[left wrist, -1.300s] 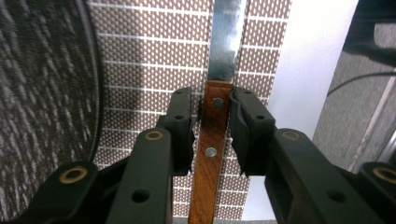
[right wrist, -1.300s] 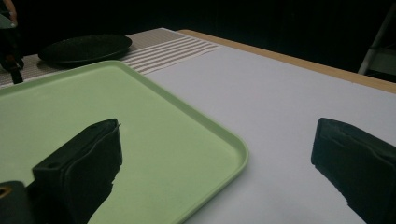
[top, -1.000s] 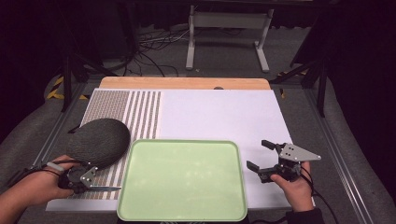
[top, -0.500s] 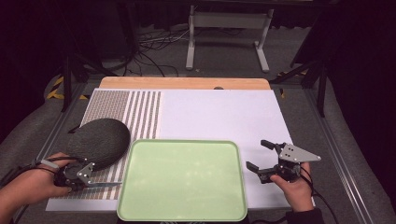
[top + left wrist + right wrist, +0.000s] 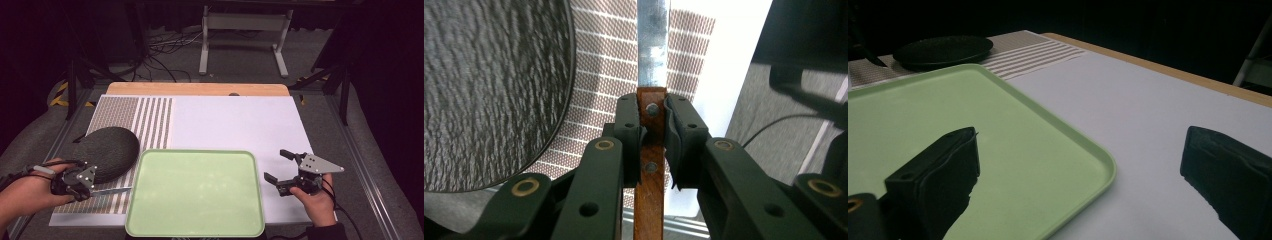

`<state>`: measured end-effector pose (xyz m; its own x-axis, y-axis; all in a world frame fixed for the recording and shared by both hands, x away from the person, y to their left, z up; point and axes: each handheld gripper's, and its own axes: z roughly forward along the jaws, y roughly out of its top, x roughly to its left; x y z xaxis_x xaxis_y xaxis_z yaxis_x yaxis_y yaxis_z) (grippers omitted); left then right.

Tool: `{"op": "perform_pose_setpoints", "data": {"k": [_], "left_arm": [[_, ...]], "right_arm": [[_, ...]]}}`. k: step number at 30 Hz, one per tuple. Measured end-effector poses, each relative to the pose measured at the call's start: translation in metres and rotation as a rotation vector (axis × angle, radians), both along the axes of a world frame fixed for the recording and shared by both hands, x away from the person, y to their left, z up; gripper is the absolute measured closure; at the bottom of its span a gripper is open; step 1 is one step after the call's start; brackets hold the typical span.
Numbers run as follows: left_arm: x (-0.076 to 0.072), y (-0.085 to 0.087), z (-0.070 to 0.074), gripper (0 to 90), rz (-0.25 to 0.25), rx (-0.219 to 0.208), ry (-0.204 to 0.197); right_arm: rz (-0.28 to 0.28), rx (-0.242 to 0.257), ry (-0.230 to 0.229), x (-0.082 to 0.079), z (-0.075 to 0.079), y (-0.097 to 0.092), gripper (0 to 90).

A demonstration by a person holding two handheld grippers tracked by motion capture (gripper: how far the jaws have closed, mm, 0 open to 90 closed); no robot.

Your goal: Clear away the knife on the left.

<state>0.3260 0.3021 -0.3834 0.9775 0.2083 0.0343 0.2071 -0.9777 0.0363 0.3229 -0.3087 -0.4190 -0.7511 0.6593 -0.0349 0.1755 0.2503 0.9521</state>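
A knife with a brown wooden handle (image 5: 650, 150) and a steel blade (image 5: 653, 45) is held in my left gripper (image 5: 653, 107), whose jaws are shut on the handle. In the high view the left gripper (image 5: 90, 190) sits at the table's front left, and the blade (image 5: 114, 190) points right toward the green tray (image 5: 195, 192). A dark textured plate (image 5: 105, 152) lies just behind that gripper. My right gripper (image 5: 276, 165) is open just right of the tray. Its jaws stand wide apart over the tray's corner (image 5: 1098, 165) and the white mat, nothing between them.
The striped placemat (image 5: 145, 120) lies under the plate and knife at the left. A white mat (image 5: 235, 120) covers the middle and right of the table. Metal rails run along both table sides, and the wooden edge (image 5: 200, 89) lies at the back.
My left gripper has shifted slightly left and back toward the plate, carrying the knife. The right gripper has stayed in place.
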Motion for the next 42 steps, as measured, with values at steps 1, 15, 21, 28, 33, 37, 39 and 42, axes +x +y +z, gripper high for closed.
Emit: {"op": "perform_pose_setpoints", "data": {"k": [1, 15, 21, 28, 33, 37, 39, 42], "left_arm": [[0.001, -0.002, 0.002, 77.9, 0.054, -0.024, 0.0], [0.01, -0.013, 0.004, 77.9, 0.305, -0.12, 0.078], [0.009, -0.022, 0.008, 77.9, 0.353, -0.139, 0.081], [0.004, -0.041, 0.019, 77.9, 0.413, -0.212, 0.097], [0.003, -0.051, 0.024, 77.9, 0.454, -0.221, 0.099], [0.001, -0.056, 0.025, 77.9, 0.473, -0.238, 0.107], [0.0, -0.06, 0.025, 77.9, 0.484, -0.247, 0.114], [0.0, -0.065, 0.024, 77.9, 0.503, -0.263, 0.118]], "right_arm": [[-0.001, -0.001, 0.0, 0.0, 0.0, 0.0, 3.1], [-0.009, -0.001, 0.001, 0.0, 0.0, -0.003, 3.1], [-0.021, -0.001, 0.011, 0.0, 0.0, -0.004, 3.3], [-0.027, -0.005, 0.017, 0.0, -0.001, -0.004, 3.6], [-0.036, -0.006, 0.025, 0.0, -0.001, -0.005, 3.7], [-0.04, -0.006, 0.028, 0.001, -0.002, -0.006, 3.8], [-0.04, -0.006, 0.029, 0.001, -0.002, -0.006, 3.8], [-0.041, -0.008, 0.03, 0.001, -0.002, -0.006, 3.7]]}}
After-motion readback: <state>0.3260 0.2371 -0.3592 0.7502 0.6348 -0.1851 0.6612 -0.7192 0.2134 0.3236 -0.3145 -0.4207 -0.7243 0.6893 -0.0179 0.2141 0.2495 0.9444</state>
